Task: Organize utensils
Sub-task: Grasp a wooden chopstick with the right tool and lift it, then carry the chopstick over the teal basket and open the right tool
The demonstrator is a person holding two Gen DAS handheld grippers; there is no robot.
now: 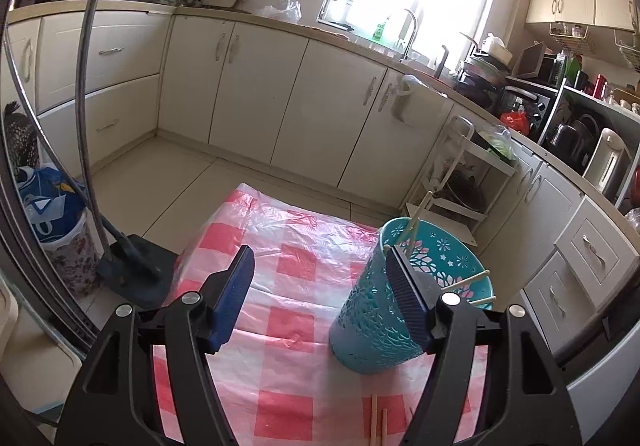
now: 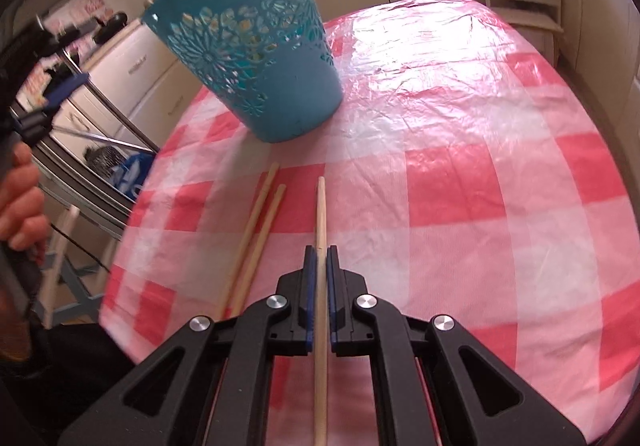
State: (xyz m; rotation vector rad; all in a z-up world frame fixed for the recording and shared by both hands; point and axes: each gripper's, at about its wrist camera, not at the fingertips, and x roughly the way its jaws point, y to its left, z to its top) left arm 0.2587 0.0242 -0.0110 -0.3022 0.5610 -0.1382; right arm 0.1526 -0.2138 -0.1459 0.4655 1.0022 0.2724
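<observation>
1. Pale wood: the right tool [image 2: 319, 260] is clenched on a single chopstick [image 2: 320, 214], which runs straight up the centre of the right wrist view, its far end lifted toward the teal basket [image 2: 256, 58] in the upper left of that frame.
2. Two more chopsticks [image 2: 256, 238] lie loose and side by side on the checked plastic cloth of the counter [image 2: 480, 186], just left of the held one, pointing toward the basket's base.
3. In the left wrist view the left tool [image 1: 324, 286] is released, jaws standing wide with nothing between them; its right pad overlaps the basket's rim in the lower right of the frame, though contact cannot be told.
4. Several chopsticks already stand in the basket [image 1: 400, 286], leaning against its rim and out through its cut-outs.
5. Handling, as a judgement: the stick looks light, stiff and smooth, so it may pivot or slide in a narrow pinch. A hold nearer the middle would steady it.
6. The basket looks light and perforated. It could tip or skid on the slick cloth if nudged, and a thin tip may poke out through a hole rather than drop inside.
</observation>
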